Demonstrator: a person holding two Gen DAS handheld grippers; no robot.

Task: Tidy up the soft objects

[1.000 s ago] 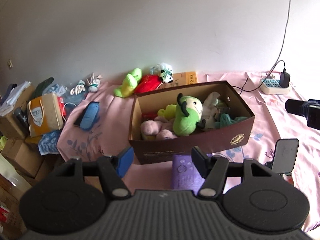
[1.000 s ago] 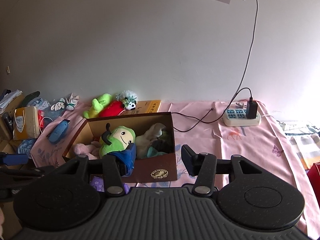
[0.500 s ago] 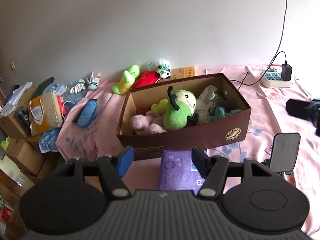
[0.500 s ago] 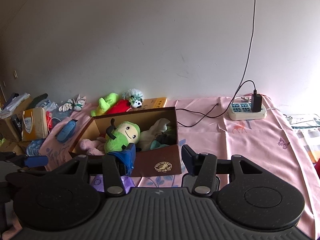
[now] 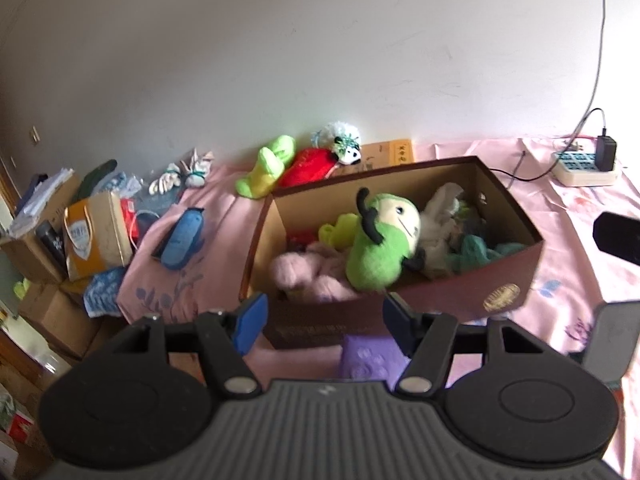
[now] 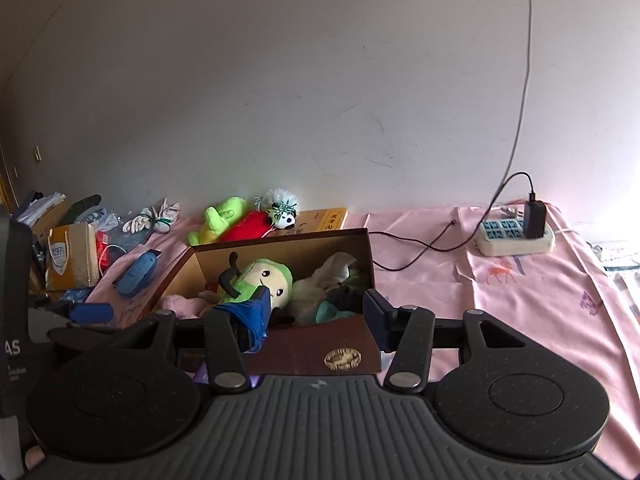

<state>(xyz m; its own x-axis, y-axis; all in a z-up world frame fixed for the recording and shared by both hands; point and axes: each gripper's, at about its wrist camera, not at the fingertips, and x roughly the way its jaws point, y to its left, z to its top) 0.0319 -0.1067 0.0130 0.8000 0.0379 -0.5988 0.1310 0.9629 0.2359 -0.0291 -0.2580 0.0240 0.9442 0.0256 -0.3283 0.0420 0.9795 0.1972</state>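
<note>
On the pink sheet, the brown box (image 5: 460, 292) sits just beyond both grippers. The left gripper (image 5: 324, 320) hangs with jaws apart and empty; the right gripper (image 6: 316, 316) also gapes, though a blue scrap, perhaps torn padding, clings to one finger. Inside the box lie a green plush (image 5: 380, 248), a pink plush (image 5: 308, 272) and pale cloth toys, heaped loosely. The green one is round-headed, cream-faced, with black antennae.

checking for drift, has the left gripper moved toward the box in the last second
Yes. In the left wrist view the box now sits lower and nearer the left gripper, whose fingertips overlap its front wall, and the wall behind fills more of the picture.
</note>
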